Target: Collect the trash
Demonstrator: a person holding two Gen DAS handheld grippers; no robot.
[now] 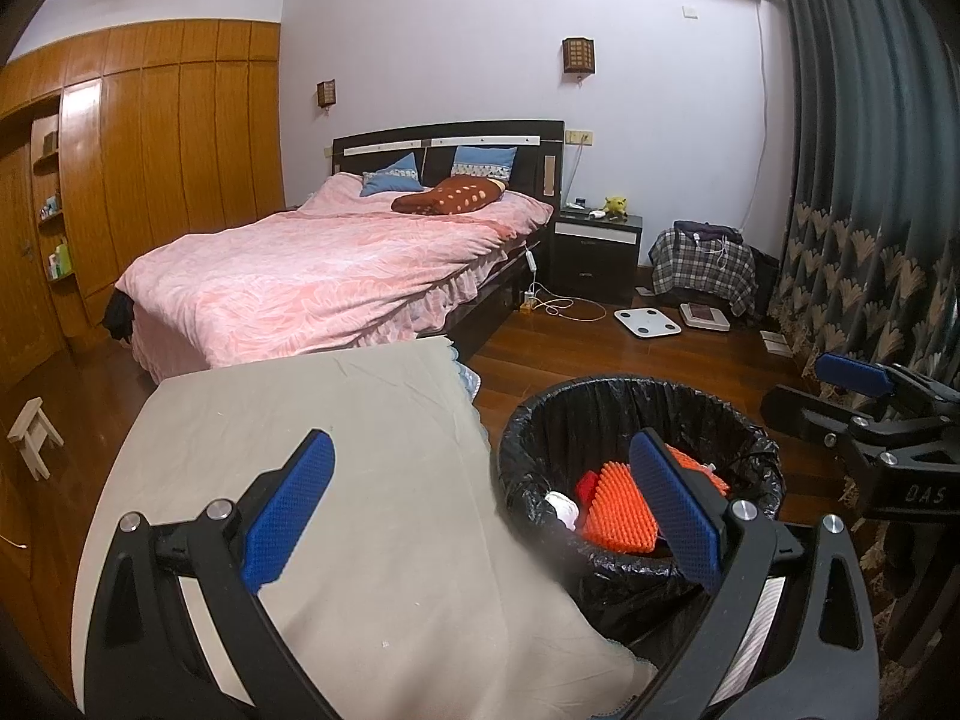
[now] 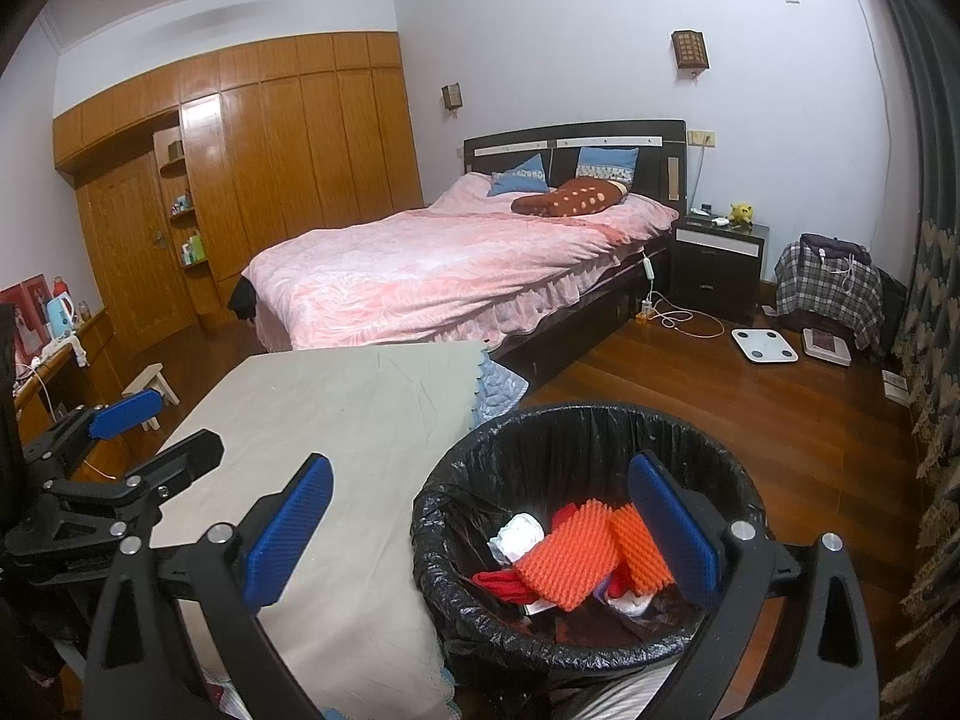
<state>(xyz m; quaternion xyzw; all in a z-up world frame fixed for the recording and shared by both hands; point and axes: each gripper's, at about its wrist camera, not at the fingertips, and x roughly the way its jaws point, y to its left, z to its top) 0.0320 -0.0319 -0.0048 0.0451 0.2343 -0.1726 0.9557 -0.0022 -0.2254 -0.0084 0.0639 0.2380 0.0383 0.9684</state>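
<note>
Both tongs — left tongs (image 1: pixel 480 504) and right tongs (image 2: pixel 480 522) — gape wide, empty; scan the cloth-covered counter (image 2: pixel 360 420) before approaching the bin (image 2: pixel 480 480) again.

round trash bin (image 2: pixel 594 546) with black liner bag, upright on wood floor just beside beige-covered table, 2 orange ridged foam pieces (image 2: pixel 570 564) lying on top inside, crumpled white paper (image 2: pixel 519 534) at left, red scrap (image 2: pixel 501 585) underneath

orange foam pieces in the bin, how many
2: a larger orange foam piece lies mid-bin and a smaller one sits beside it to the right. More may be buried underneath.
</note>
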